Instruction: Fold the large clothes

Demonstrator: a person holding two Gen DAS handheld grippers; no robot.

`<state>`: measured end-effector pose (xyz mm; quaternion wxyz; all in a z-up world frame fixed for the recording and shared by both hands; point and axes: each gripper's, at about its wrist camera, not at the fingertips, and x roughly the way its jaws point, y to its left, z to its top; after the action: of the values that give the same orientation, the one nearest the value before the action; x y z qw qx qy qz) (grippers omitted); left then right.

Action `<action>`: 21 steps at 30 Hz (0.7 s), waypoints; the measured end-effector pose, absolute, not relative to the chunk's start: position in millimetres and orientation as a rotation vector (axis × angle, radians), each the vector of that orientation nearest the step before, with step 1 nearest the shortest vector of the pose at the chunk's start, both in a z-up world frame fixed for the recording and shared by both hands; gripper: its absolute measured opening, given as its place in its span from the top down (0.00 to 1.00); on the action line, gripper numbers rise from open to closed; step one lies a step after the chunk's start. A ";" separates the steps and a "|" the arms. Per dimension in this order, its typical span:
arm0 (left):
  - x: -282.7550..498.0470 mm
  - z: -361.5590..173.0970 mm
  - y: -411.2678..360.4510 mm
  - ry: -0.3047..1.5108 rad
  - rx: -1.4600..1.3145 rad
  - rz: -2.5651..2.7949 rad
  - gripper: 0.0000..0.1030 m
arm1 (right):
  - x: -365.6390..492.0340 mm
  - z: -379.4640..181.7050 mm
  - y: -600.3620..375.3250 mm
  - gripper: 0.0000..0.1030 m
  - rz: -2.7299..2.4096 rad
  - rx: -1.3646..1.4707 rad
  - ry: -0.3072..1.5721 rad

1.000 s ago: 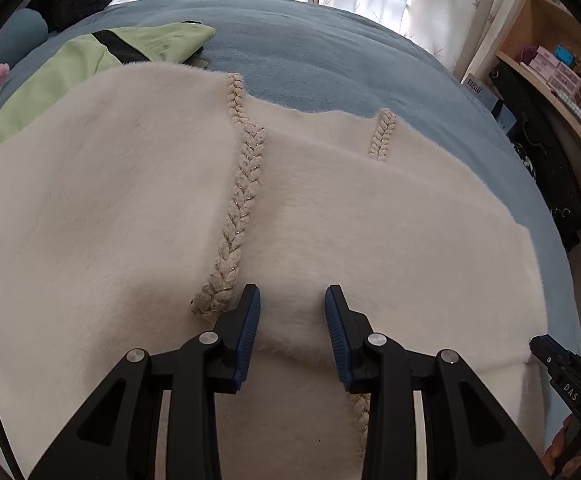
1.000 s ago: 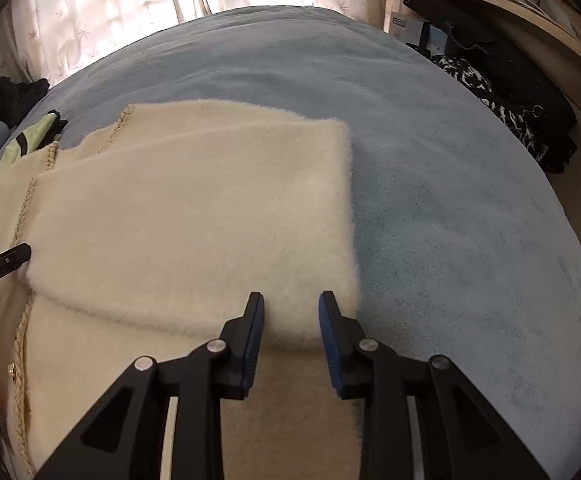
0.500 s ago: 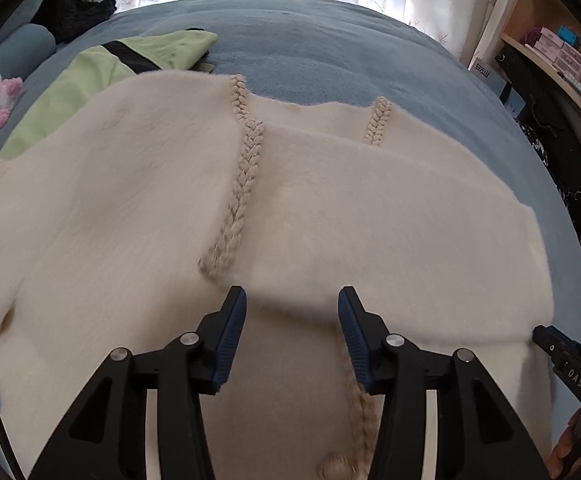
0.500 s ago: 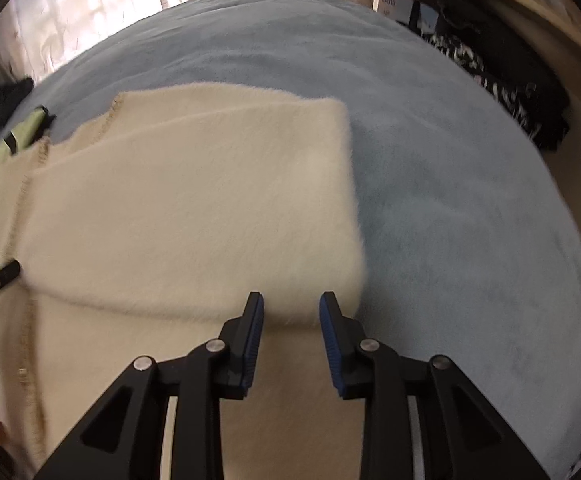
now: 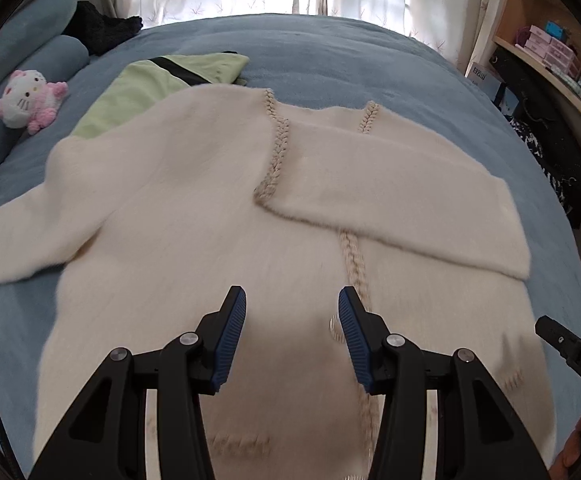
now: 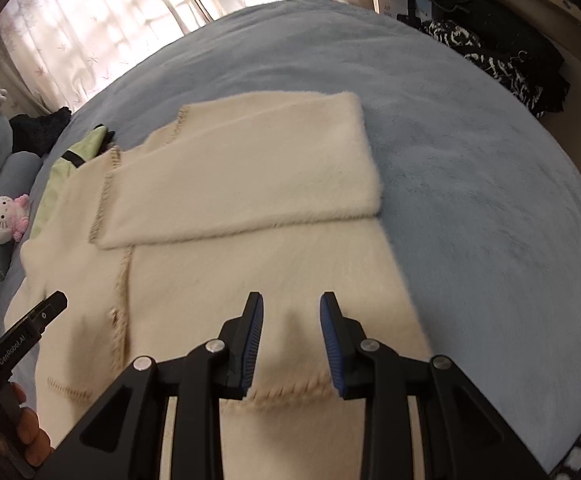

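One cream cardigan (image 5: 194, 208) lay flat on the blue bed (image 5: 330, 56), one sleeve (image 6: 242, 184) folded across its chest. My left hand-held gripper (image 5: 292, 300) and right hand-held gripper (image 6: 290, 308) hung above it, released, holding nothing. One green garment (image 5: 150, 84) and one plush toy (image 5: 26, 100) lay beyond.

The cream cardigan (image 5: 194, 208) runs off the bottom edge in both wrist views, so its hem stays unseen, and its near part is smeared with blur. The green garment (image 5: 142, 88) lies partly under its shoulder. Lettering on the boxes (image 5: 550, 46) on the shelf is too small to read. A hand (image 6: 30, 436) is cut by the left edge.
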<state>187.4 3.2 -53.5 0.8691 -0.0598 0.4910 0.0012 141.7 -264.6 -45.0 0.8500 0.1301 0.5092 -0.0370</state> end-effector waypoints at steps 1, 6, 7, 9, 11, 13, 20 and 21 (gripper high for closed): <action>180.9 -50.2 5.3 1.022 -0.127 0.003 0.55 | 133.3 -39.9 -260.3 0.72 -0.074 0.277 1.060; 145.4 -30.4 16.5 0.988 -0.141 0.000 0.54 | 111.7 -25.8 -244.1 0.72 -0.040 0.285 1.040; 140.6 -27.8 18.7 0.985 -0.144 -0.004 0.54 | 106.7 -22.7 -238.2 0.72 -0.027 0.284 1.038; 129.4 -21.6 25.1 0.975 -0.155 -0.005 0.54 | 101.1 -19.4 -229.0 0.72 -0.012 0.279 1.034; 120.4 -16.6 30.7 0.968 -0.160 -0.005 0.52 | 95.9 -15.2 -214.9 0.72 0.010 0.268 1.029; 111.8 -11.5 37.1 0.961 -0.161 0.002 0.49 | 91.5 -11.2 -199.9 0.72 0.029 0.253 1.022; 84.2 -2.0 64.6 0.945 -0.160 0.020 0.44 | 74.7 -2.3 -147.7 0.71 0.100 0.177 1.010; 81.2 -2.0 69.1 0.943 -0.159 0.024 0.44 | 72.8 -2.2 -139.9 0.71 0.111 0.162 1.011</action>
<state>81.2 69.1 -2.0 0.8878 -0.0766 0.4537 0.0115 72.8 -139.9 -2.2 0.8702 0.0774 0.4836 0.0532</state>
